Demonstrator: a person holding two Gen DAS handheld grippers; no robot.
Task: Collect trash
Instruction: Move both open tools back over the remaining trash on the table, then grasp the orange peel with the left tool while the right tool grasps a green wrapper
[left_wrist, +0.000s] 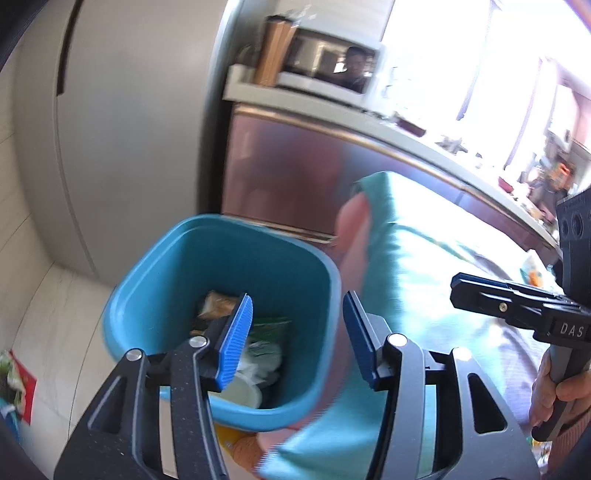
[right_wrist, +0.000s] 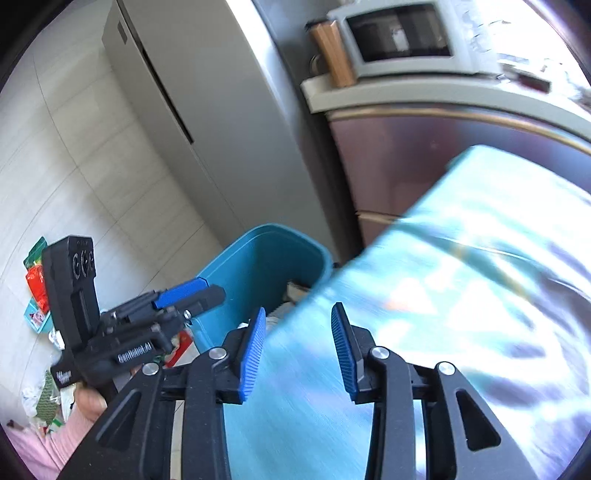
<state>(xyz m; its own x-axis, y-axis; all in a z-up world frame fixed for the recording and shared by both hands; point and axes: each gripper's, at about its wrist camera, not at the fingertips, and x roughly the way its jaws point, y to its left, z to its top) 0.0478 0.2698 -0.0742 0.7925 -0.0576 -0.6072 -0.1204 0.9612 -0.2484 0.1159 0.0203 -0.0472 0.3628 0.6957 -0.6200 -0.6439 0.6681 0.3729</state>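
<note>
A blue plastic trash bin (left_wrist: 155, 280) stands on the floor and holds several wrappers and a white cup (left_wrist: 245, 395). My left gripper (left_wrist: 297, 332) is open and empty above the bin's right rim. My right gripper (right_wrist: 297, 350) is open and empty, just right of the bin (right_wrist: 255, 258), over a large teal bag (right_wrist: 424, 295). The teal bag also fills the right of the left wrist view (left_wrist: 417, 280). The left gripper shows in the right wrist view (right_wrist: 184, 291), and the right gripper's body in the left wrist view (left_wrist: 517, 306). Loose wrappers (right_wrist: 37, 280) lie on the floor at the left.
A grey fridge (right_wrist: 207, 110) stands behind the bin. A brown cabinet (left_wrist: 288, 173) with a microwave (left_wrist: 328, 62) on its counter is behind and to the right. More wrappers (left_wrist: 16, 384) lie on the pale tile floor at the left.
</note>
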